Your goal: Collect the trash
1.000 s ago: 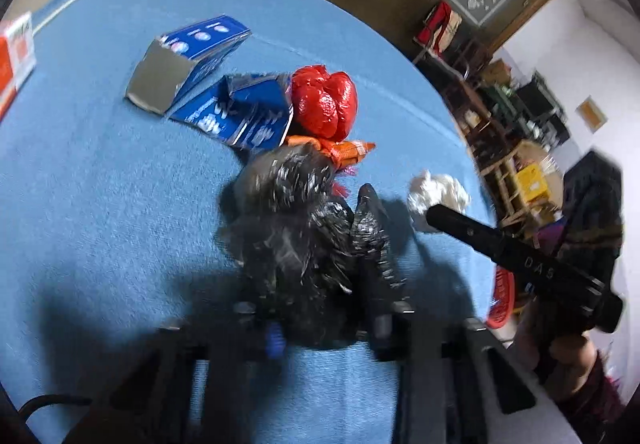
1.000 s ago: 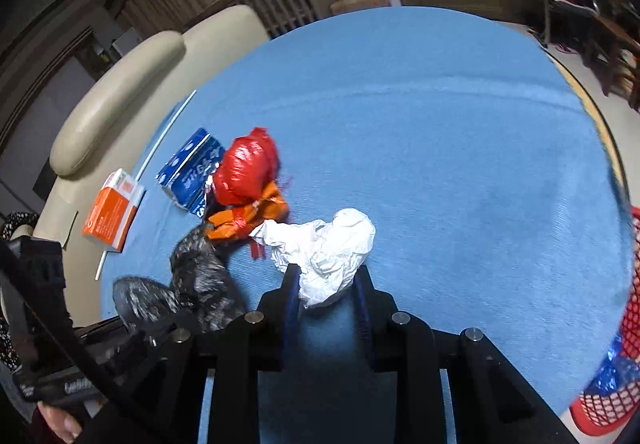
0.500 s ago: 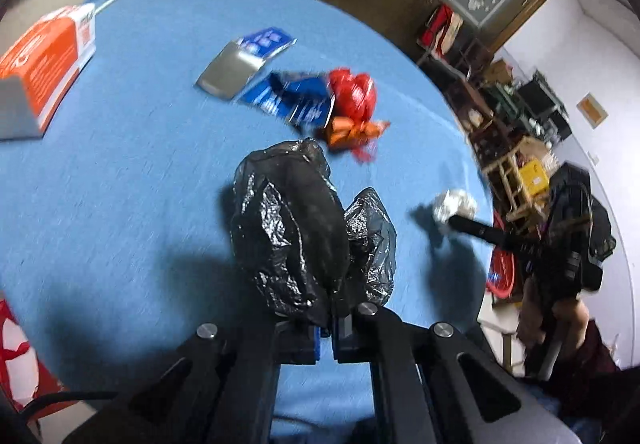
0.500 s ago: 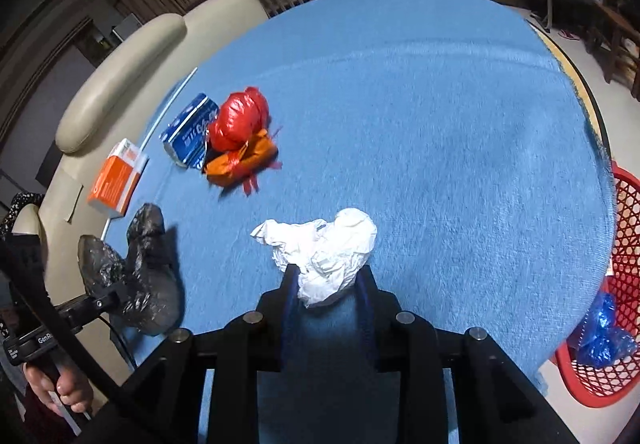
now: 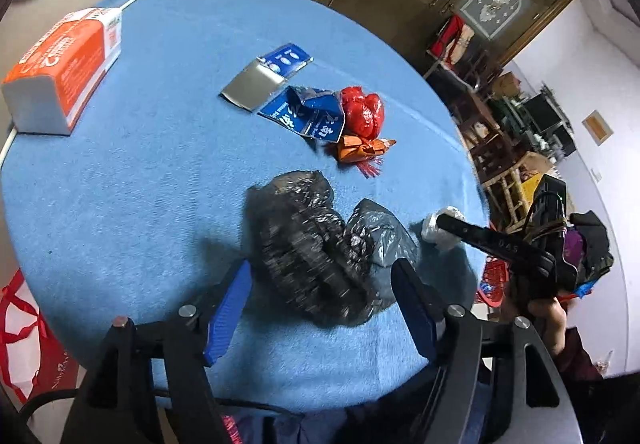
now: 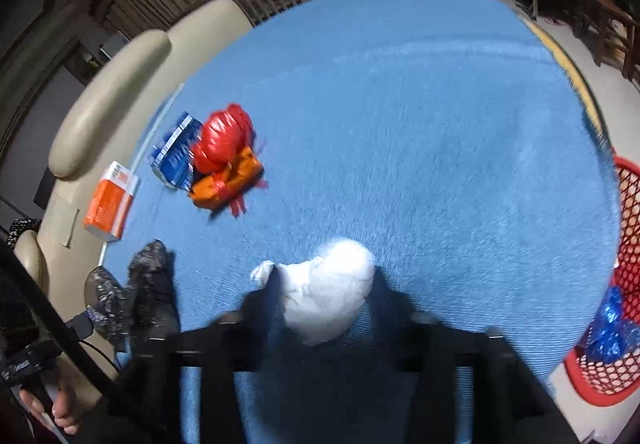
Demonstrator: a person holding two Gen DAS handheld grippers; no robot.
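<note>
Motion blur smears the right gripper [image 6: 326, 308], its fingers parted around a white crumpled wad [image 6: 330, 300]; whether they touch it is unclear. The left gripper [image 5: 324, 280] is spread wide, a crumpled black bag [image 5: 316, 244] lying loose between its blue pads on the blue table [image 5: 152, 164]. Farther off lie one red bag [image 5: 362, 112], one orange wrapper [image 5: 360, 149], two blue packets [image 5: 308, 116] and one orange box [image 5: 64, 64]. A red basket [image 6: 624, 284] is cut off at the right edge.
</note>
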